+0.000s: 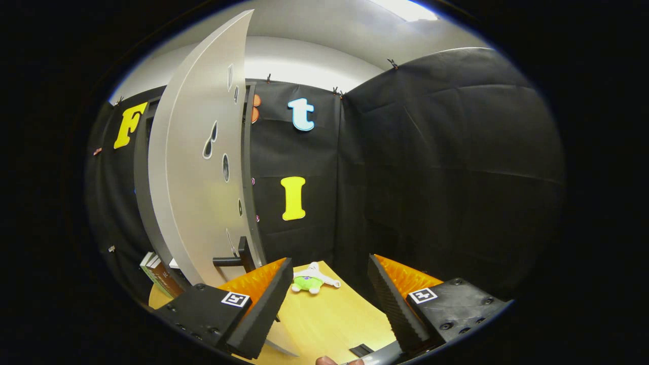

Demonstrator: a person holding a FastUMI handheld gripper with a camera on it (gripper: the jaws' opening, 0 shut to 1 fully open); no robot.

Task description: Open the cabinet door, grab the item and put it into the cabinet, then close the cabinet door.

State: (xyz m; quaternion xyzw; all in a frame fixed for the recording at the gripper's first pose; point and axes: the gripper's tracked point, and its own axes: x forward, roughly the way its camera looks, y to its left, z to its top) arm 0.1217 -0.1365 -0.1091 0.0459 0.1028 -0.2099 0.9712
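Note:
The grey cabinet door (197, 172) stands swung open, edge-on to me, just beyond and above my left finger (263, 304). Its black handle (230, 260) sticks out low on the door, close to that finger's tip. The dark cabinet frame (144, 203) shows behind the door. A small green and white plush toy (310, 281) lies on the wooden table (329, 319), ahead of the fingers and between them. My gripper (329, 274) is open, with nothing held.
Books (159, 274) lie low by the cabinet's foot, left of the door. Black cloth walls close the booth behind and to the right. A small black piece (361, 350) lies on the table near my right finger (395, 304), and a fingertip (329, 361) shows beside it.

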